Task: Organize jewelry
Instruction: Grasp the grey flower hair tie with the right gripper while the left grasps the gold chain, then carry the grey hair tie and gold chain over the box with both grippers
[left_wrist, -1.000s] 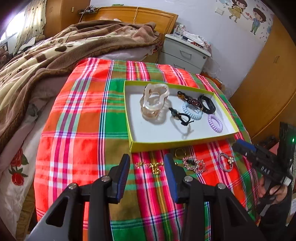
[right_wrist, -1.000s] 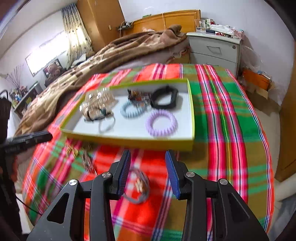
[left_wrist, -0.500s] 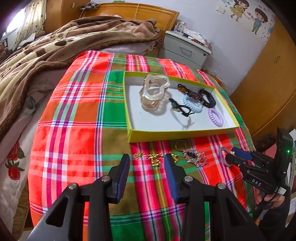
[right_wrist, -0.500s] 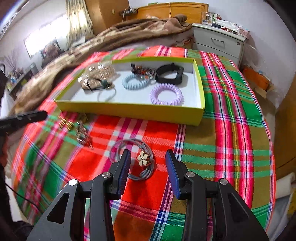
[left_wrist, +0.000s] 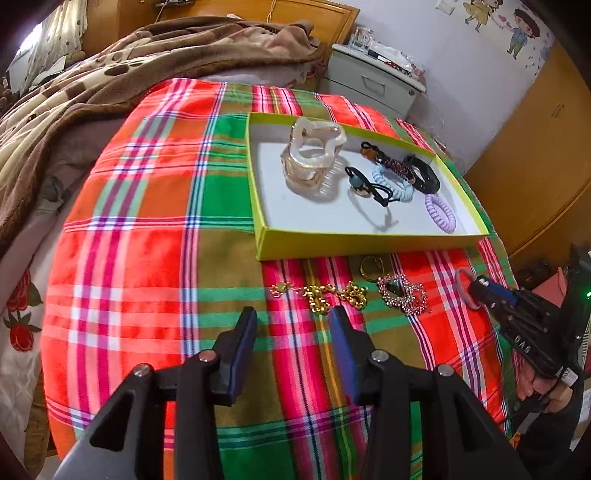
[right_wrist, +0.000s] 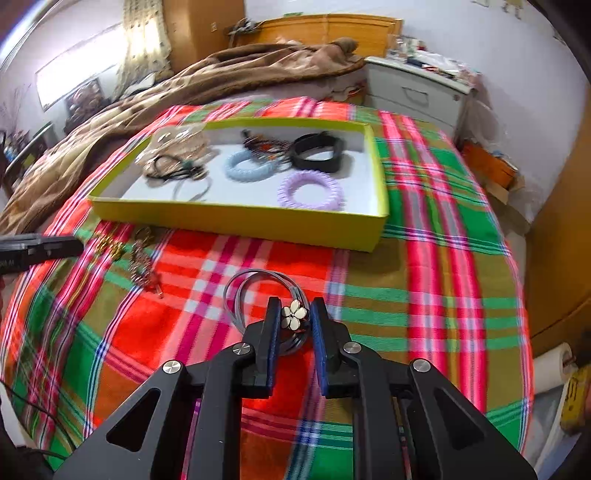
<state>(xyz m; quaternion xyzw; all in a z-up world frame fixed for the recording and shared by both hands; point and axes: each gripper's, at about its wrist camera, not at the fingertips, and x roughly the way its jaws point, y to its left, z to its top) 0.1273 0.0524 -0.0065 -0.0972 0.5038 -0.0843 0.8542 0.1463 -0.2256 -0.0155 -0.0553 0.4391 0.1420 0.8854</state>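
**A:** How far along are you getting?

**B:** You are filling the yellow tray (right_wrist: 236, 221) steadily: a clear claw clip (left_wrist: 312, 155), a black tie (left_wrist: 369, 184), a blue coil (right_wrist: 251, 168), a lilac coil (right_wrist: 308, 190), a beaded piece and a black band (right_wrist: 317, 149) are already lying inside it. Outside, just in front of its near wall, a gold chain (left_wrist: 325, 295), a gold ring (left_wrist: 371, 264) and a sparkly bracelet (left_wrist: 400, 291) are waiting.

**A:** And the tongs?

**B:** Your right gripper (right_wrist: 293, 319) is closing around the grey flower hair tie (right_wrist: 293, 314), in front of the tray's right half; whether the pads are pressing yet, I cannot tell. Your left gripper (left_wrist: 293, 332) is opening, holding nothing, near the chain.

**A:** Room to move?

**B:** You are getting open plaid cloth (right_wrist: 424, 295) right of the tray, and the tray's near wall looks low to clear.
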